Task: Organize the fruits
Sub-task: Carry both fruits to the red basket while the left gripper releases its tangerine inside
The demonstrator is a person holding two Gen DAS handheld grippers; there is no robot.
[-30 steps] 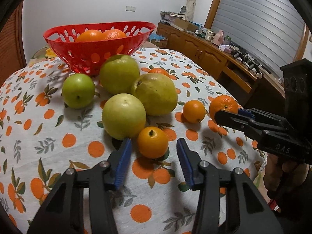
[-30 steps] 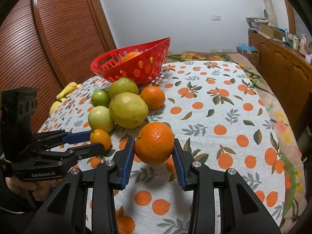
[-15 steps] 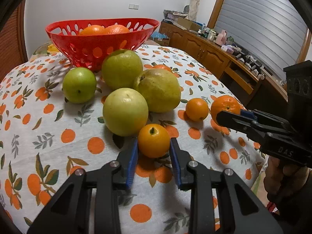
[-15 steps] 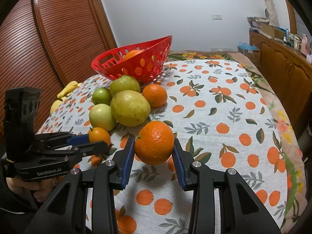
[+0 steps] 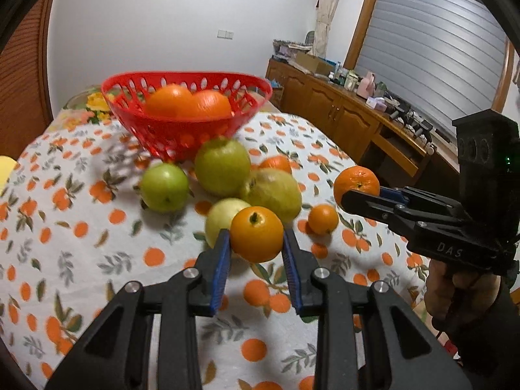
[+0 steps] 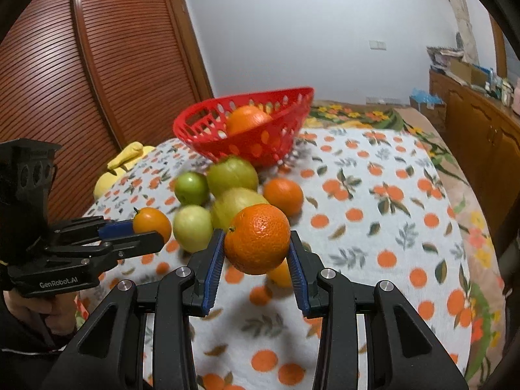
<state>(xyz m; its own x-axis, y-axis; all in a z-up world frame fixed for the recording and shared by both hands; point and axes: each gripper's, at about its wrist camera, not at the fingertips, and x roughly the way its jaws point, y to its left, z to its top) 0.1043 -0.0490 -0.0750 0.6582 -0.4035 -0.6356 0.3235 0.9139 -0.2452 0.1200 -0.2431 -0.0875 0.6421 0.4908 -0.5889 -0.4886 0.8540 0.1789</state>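
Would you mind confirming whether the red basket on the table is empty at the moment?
No, the left wrist view shows two oranges already lying inside the red basket.

- two grippers: left gripper (image 5: 256,253), right gripper (image 6: 256,261), one orange fruit between each one's jaws
- four green fruits (image 5: 222,166) beyond the jaws
- two oranges (image 5: 188,102) in one red basket (image 5: 182,136)
- two more orange fruits (image 5: 323,219) on the cloth

red basket (image 5: 182,136) motion-blurred, pale green fruit (image 5: 219,217) half hidden, yellow object (image 6: 122,165) perhaps a toy
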